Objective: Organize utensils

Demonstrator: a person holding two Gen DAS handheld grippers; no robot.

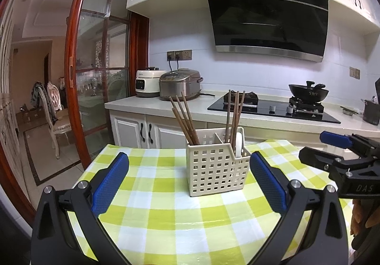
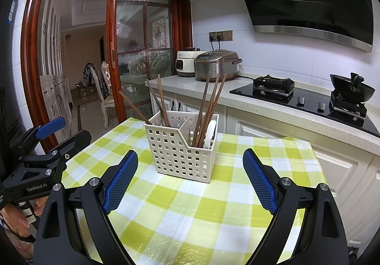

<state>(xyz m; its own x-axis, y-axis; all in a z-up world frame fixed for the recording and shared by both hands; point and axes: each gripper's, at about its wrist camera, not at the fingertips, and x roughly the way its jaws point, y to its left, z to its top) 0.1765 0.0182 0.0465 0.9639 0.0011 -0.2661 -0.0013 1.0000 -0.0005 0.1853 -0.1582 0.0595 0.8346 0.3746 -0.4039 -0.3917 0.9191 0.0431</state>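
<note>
Utensil caddy (image 1: pixel 217 167) stands upright near the middle of the desk (image 1: pixel 166 212), on its green checked cloth. Chopsticks fill both compartments: one bundle (image 1: pixel 184 117) on the left, another (image 1: pixel 234 114) on the right beside a white spoon (image 1: pixel 238 145). No loose utensils are visible on the desk, so sorting appears complete or nearly so. Left tongs (image 1: pixel 189 181) and right tongs (image 2: pixel 190 181) are both spread wide, empty, level, aimed at the caddy from just short of it.
</note>
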